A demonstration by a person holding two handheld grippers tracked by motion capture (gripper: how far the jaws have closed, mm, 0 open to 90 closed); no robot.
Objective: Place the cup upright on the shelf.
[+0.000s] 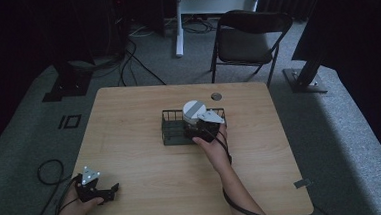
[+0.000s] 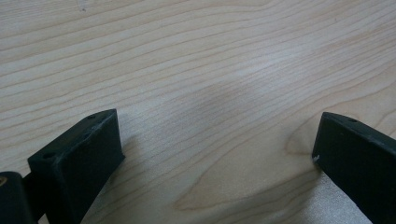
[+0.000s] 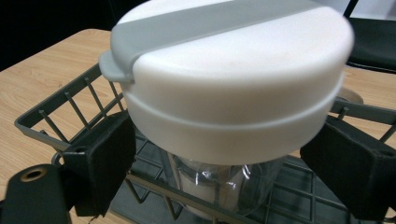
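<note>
A clear jar with a white lid crossed by a grey stripe (image 1: 194, 110) (image 3: 233, 70) is upright in the right part of a dark wire basket (image 1: 171, 131) (image 3: 60, 109) at the table's middle. My right gripper (image 1: 203, 127) (image 3: 224, 140) is shut on the jar, one jaw pressed to each side just under the lid. I cannot tell whether the jar's base touches the basket floor. My left gripper (image 1: 110, 192) (image 2: 219, 126) rests low at the front left corner of the wooden table (image 1: 131, 156) (image 2: 201, 60), open, with only bare wood between its jaws.
A round cable hole (image 1: 216, 96) sits near the table's far edge behind the basket. A black folding chair (image 1: 248, 41) stands beyond the table. Cables (image 1: 47, 171) and stand bases (image 1: 67, 87) lie on the grey carpet around it.
</note>
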